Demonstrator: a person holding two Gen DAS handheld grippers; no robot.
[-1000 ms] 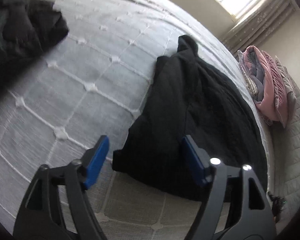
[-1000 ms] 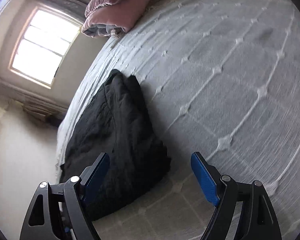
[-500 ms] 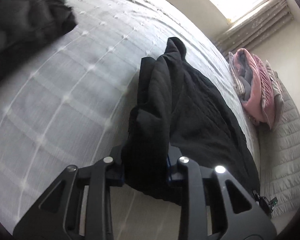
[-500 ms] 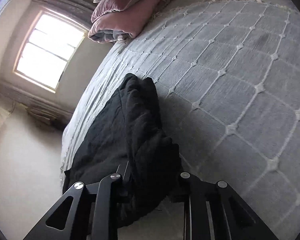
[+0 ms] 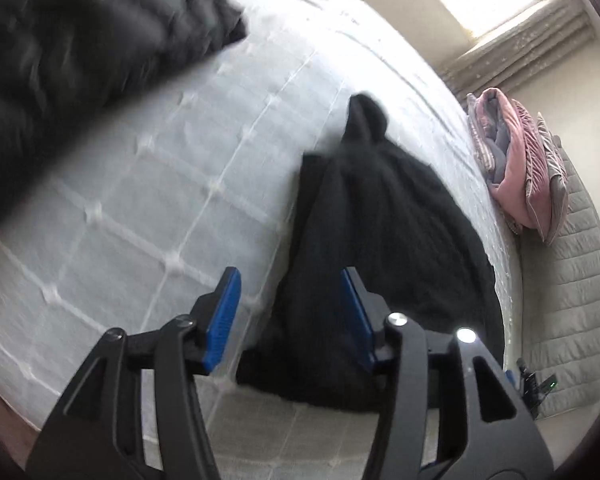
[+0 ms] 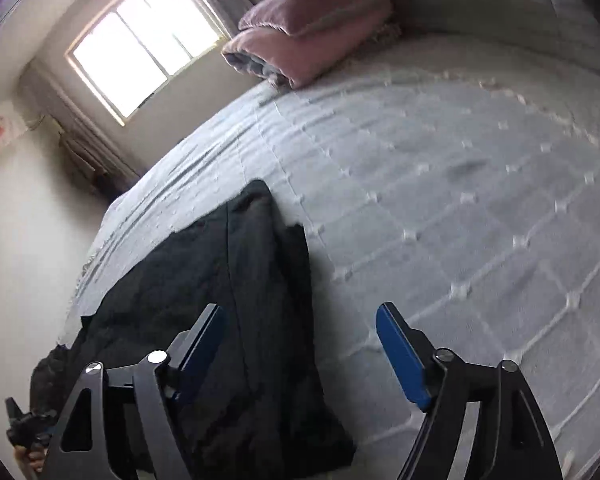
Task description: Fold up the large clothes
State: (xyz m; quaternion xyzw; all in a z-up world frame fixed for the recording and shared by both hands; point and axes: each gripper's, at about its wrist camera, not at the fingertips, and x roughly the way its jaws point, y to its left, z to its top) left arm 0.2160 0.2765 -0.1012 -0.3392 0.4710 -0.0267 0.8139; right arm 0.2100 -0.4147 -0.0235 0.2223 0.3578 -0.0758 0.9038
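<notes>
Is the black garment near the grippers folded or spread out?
Folded: the black garment lies as a narrow, layered bundle on the bedspread, with straight edges.

Your left gripper (image 5: 288,312) hangs over the bed (image 5: 148,208) with its blue pads spread wide — nothing between them. Beyond lies the black garment (image 5: 380,232), bunched lengthwise on the quilted cover; a second dark heap (image 5: 72,64) sits blurred at upper left — pink bedding (image 5: 516,160) at the right.
</notes>
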